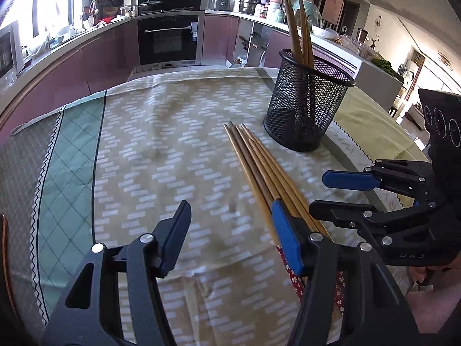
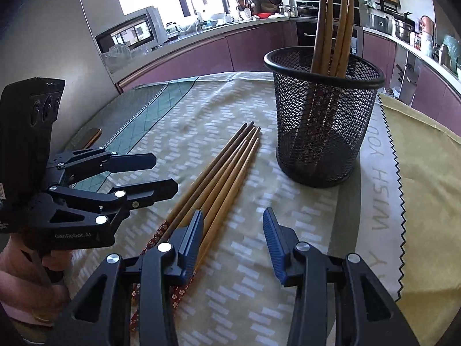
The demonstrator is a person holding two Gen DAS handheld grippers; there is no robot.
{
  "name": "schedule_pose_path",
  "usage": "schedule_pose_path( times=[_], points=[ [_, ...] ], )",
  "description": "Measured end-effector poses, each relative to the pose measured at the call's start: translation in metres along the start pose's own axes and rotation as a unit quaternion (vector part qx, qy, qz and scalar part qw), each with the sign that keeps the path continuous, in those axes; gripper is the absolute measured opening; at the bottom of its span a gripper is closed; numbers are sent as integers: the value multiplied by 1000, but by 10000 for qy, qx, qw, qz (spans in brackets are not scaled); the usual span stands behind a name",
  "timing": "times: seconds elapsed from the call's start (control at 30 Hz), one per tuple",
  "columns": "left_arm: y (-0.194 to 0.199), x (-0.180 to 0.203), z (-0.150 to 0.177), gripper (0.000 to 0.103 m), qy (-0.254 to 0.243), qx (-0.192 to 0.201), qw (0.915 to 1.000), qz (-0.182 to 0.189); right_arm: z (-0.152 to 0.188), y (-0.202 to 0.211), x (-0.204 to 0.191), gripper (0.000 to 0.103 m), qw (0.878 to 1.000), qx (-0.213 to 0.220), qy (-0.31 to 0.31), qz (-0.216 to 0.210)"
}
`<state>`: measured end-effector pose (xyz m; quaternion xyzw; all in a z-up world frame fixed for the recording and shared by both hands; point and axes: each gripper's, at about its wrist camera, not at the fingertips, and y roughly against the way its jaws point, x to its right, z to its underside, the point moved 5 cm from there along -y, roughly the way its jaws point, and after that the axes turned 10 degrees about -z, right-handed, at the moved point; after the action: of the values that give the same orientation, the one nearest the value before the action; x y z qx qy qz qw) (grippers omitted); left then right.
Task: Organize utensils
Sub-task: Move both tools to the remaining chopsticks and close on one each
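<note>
Left wrist view: the left gripper (image 1: 230, 230) hangs with jaws parted and empty above the patterned cloth (image 1: 161, 144) covering the tabletop (image 1: 371, 178), one blue pad overlapping a loose bundle of wooden chopsticks (image 1: 256, 155). A round black mesh holder (image 1: 305, 106) stands upright toward the far right edge with more chopsticks inside; an oven (image 1: 168, 40) shows beyond.

Right wrist view: the right gripper (image 2: 233, 225) is moderately open, gripping nothing, beside the bundle's floral-patterned ends (image 2: 175, 294). Only here a yellow zigzag-edged cloth (image 2: 426, 173) and a microwave (image 2: 129, 33) appear.
</note>
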<state>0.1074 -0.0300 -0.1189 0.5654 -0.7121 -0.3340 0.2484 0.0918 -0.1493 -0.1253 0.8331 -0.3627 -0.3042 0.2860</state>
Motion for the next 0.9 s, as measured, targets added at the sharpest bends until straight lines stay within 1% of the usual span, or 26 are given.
schedule_pose_path(
  times=[0.1, 0.37, 0.47, 0.53, 0.67, 0.87, 0.9],
  points=[
    [-2, 4, 2, 57, -66, -54, 10000, -8, 1, -3, -1, 40, 9999, -69, 40, 151],
    [-7, 10, 2, 54, -157, -161, 9997, 9, 3, -3, 2, 39, 9995, -112, 70, 279],
    [-8, 11, 1, 54, -179, -173, 9997, 12, 2, -4, 3, 38, 9994, -132, 47, 307],
    [-10, 12, 0, 54, -206, -182, 9996, -11, 2, -3, 4, 35, 9993, -148, 47, 345],
    [-11, 11, 1, 54, -221, -200, 9996, -31, 2, -3, 7, 34, 9991, -166, 59, 388],
    [-12, 11, -1, 47, -219, -229, 9995, -28, 0, -6, 8, 31, 9987, -171, 85, 466],
    [-13, 11, -3, 45, -220, -236, 9995, -31, -1, -6, 7, 31, 9986, -174, 100, 489]
  ],
)
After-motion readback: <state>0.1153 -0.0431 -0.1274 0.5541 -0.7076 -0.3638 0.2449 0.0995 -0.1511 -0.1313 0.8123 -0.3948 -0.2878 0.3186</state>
